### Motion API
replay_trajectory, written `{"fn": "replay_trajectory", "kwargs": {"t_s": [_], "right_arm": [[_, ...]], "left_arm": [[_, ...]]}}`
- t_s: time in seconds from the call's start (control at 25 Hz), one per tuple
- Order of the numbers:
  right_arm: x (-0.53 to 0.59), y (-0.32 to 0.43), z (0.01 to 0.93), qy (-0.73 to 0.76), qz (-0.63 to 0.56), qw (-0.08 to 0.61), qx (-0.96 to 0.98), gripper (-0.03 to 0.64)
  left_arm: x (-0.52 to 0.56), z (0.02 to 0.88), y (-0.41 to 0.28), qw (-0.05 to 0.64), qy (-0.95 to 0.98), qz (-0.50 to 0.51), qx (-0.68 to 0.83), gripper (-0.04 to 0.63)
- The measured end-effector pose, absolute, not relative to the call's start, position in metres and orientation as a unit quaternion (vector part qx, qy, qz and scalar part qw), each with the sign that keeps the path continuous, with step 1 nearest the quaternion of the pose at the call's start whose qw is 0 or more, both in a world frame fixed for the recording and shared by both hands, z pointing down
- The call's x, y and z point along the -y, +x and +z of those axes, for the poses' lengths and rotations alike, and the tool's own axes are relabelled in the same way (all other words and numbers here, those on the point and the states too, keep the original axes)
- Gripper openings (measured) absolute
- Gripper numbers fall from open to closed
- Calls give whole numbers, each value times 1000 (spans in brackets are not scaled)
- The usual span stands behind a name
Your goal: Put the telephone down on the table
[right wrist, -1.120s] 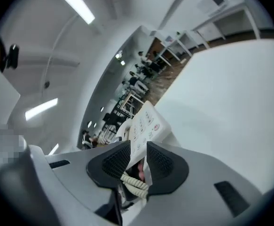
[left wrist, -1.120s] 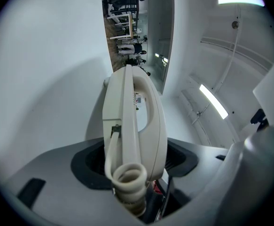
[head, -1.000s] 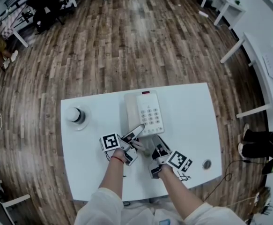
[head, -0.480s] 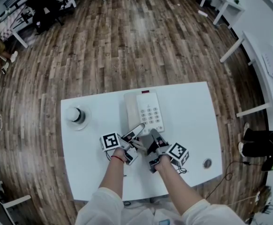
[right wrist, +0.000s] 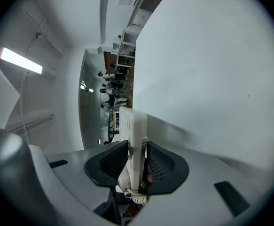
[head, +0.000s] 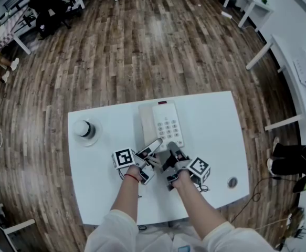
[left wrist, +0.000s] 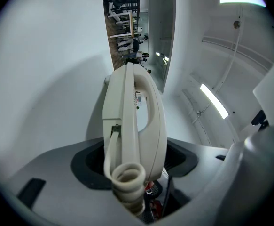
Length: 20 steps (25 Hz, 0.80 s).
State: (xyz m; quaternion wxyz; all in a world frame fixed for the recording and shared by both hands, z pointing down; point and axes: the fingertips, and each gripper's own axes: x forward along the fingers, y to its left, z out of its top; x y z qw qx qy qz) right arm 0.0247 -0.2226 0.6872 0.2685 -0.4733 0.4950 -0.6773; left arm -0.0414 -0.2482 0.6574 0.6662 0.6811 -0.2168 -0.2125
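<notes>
Left tool (left wrist: 136, 160) is closed on the handset (head: 154, 146). Its pads sit on the two flanks of the lower end, and the coiled cord (left wrist: 127, 178) hangs out toward the camera. The handset's long axis runs straight out along the jaws. In the head view it slants away and to the right, with its far tip over the near left corner of the telephone base (head: 166, 124).

The right tool (right wrist: 137, 165) is at the near edge of that base, and the edge stands as a thin slab between its jaws. These jaws have just spread wide and then drawn in a little. Both pads now appear to lie against the slab, so this reads as a grip on the base rather than an open gap.

The base lies on the white worktop (head: 210, 130) directly ahead of both tools. Its long axis runs away from the person, with the keypad (head: 168, 127) to the right and a plain strip to the left. From above it seems to rest flat, though no view shows whether the near edge is raised.

The relation that matters is that the right tool is the one on the base, while the left tool holds the handset just short of it on the strip's side. Setting the telephone down probably comes down to the right tool letting go. The left tool then has only a short way forward along the handset's own axis.
</notes>
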Motion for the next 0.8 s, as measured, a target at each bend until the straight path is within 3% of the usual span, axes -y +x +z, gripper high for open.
{"fn": "replay_trajectory", "kwargs": {"t_s": [0.32,0.52,0.8], "right_arm": [[221,21,690,-466,-698,282,-465,140],[220,19,692,-462,-705,286,-455,138],[219,18,692,-461,-711,286,-448,138]], "left_arm": [[249,655,-47,668,676,-217,223,298],[251,659,-57,662,674,-222,244,344],[246,660,-72,619,695,-178,320,359]]}}
